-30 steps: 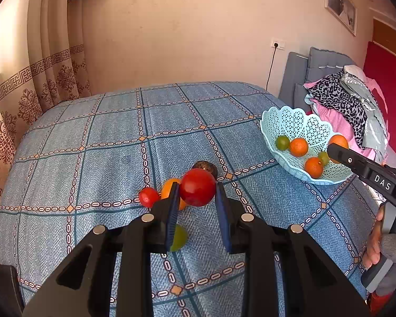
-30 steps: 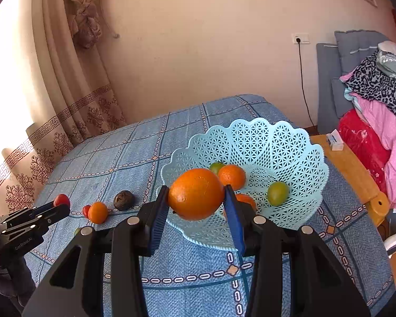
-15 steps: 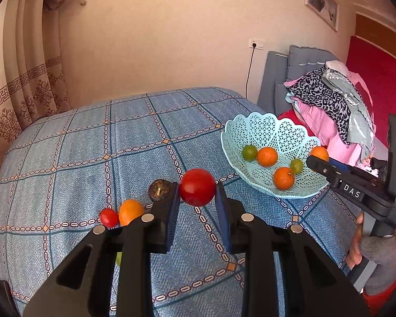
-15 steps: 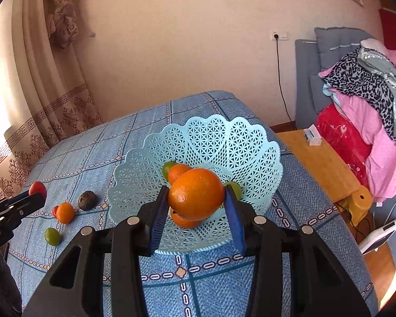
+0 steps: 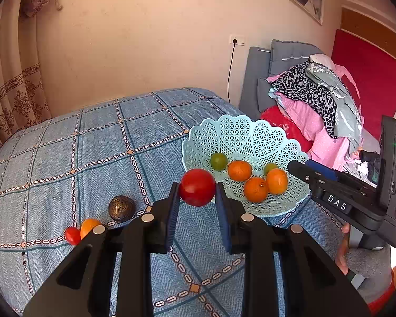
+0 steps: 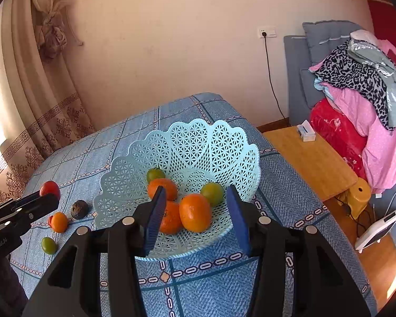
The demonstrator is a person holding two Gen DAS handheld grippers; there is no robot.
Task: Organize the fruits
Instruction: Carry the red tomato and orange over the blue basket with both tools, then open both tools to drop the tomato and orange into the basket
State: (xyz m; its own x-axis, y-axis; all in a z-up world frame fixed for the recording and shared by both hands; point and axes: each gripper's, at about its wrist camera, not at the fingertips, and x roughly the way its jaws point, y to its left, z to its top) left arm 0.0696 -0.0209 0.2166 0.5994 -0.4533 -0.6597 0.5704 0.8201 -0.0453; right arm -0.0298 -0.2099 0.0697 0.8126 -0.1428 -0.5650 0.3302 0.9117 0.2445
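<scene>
My left gripper (image 5: pixel 196 194) is shut on a red round fruit (image 5: pixel 197 187) and holds it above the blue checked bedspread, just left of the pale blue lattice basket (image 5: pixel 237 121). My right gripper (image 6: pixel 196 211) stands open over the basket (image 6: pixel 198 129), its blue pads either side of a large orange (image 6: pixel 195 212) lying inside. Two more oranges and two green fruits lie in the basket too. On the bedspread rest a dark brown fruit (image 6: pixel 79 209), a small orange (image 6: pixel 59 222), a small red fruit (image 5: pixel 71 235) and a green fruit (image 6: pixel 48 245).
A wooden side table (image 6: pixel 311 158) with a small white box stands right of the bed. Behind it a pile of clothes (image 6: pixel 356 92) lies on a grey sofa. A yellow stool (image 6: pixel 359 195) and a white device (image 6: pixel 377 227) are on the floor. Curtains hang at left.
My right gripper moved over the basket, opened and let the large orange drop in. My left gripper carried the red fruit to the right, up to the basket.
</scene>
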